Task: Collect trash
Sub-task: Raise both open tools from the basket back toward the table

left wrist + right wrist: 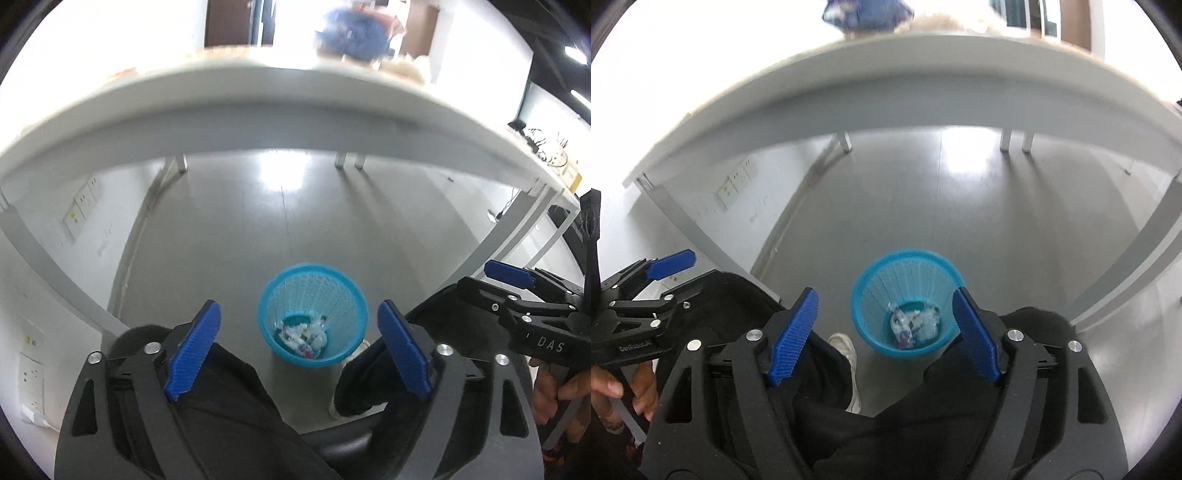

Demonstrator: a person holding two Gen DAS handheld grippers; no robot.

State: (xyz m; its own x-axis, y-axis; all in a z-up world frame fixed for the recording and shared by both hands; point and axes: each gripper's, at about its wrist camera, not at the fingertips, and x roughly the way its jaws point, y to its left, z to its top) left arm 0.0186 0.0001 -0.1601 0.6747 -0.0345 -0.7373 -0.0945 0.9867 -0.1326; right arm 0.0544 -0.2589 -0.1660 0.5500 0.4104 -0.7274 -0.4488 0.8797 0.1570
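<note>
On the floor below, at twelve o'clock between both claws, stands the blue bin (312, 314) holding crumpled trash (304, 338); left gripper (299, 350) and right gripper (884, 334) both spread apart, empty.

— Where's the bin (313, 314)?
— On the floor (236, 229) under the table (258, 107), ahead of the 2 knees.
— And the trash (303, 338)?
— In the bin's bottom; a shoe (846, 350) sits just left.

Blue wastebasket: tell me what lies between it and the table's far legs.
Only bare grey floor between the blue wastebasket and the far legs, in both views.
</note>
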